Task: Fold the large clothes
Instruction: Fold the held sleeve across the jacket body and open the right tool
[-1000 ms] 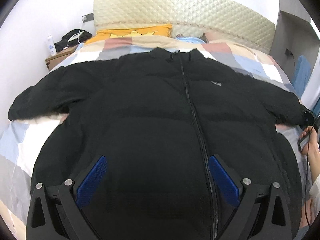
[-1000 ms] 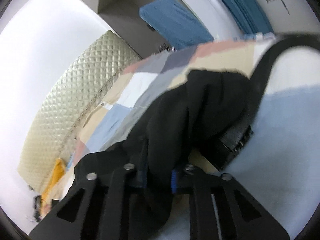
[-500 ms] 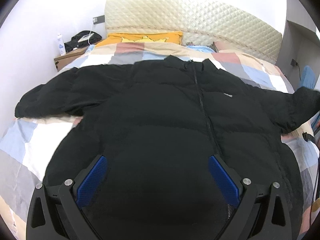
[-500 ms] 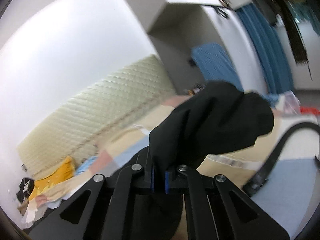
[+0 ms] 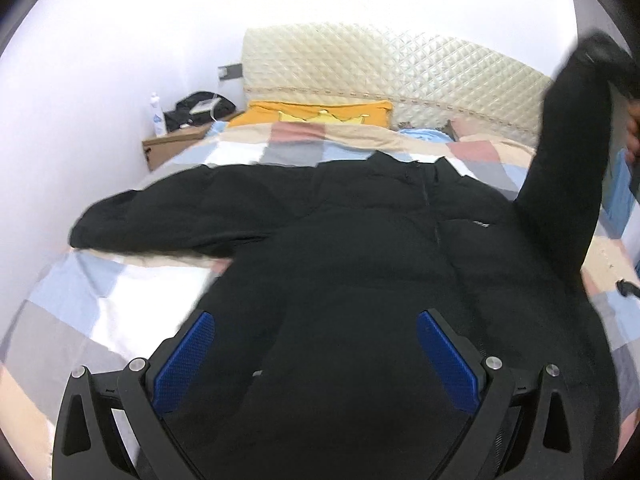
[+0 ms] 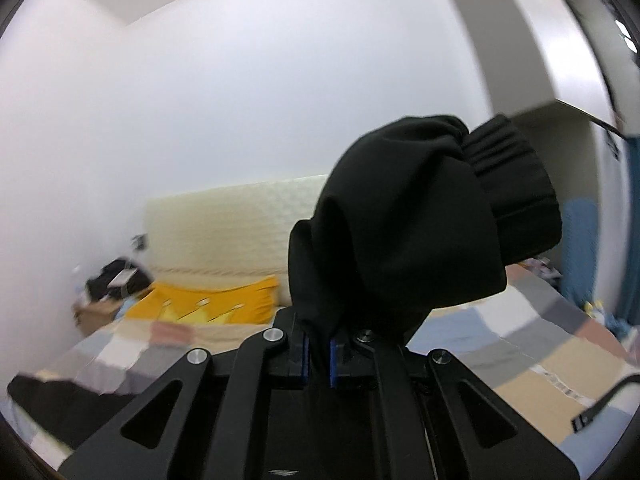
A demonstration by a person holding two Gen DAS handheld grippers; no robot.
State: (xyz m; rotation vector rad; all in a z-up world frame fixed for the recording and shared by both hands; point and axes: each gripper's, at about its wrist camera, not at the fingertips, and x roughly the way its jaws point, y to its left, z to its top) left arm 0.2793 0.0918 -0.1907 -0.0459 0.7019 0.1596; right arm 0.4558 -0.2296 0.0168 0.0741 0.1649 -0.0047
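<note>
While the black padded jacket [image 5: 360, 264] lies front-up on the patchwork bed [image 5: 100, 312], zip closed and collar toward the quilted headboard [image 5: 400, 68], one sleeve [image 5: 568, 168] has been raised clear of the bedding. A second ago that sleeve lay flat at the bed's edge with its cuff just gripped; half a second ago it was partly lifted; now it stands steeply above the shoulder. The right gripper [image 6: 318, 354] holds its jaws pressed together on a fold of sleeve fabric, with the ribbed cuff [image 6: 516, 184] flopping over beyond them. The left gripper [image 5: 316, 356] hovers over the hem region, jaws spread wide and holding nothing. Judged from this, the first fold is under way: the lifted sleeve is ready to be carried inward across the chest. The opposite sleeve [image 5: 168, 216] remains stretched flat toward the wall. The garment looks bulky, soft and matte, with horizontal quilting seams and a small pale chest label [image 5: 480, 224]; it will likely spring back unless pressed. A yellow pillow [image 5: 320, 112] lies by the headboard.
</note>
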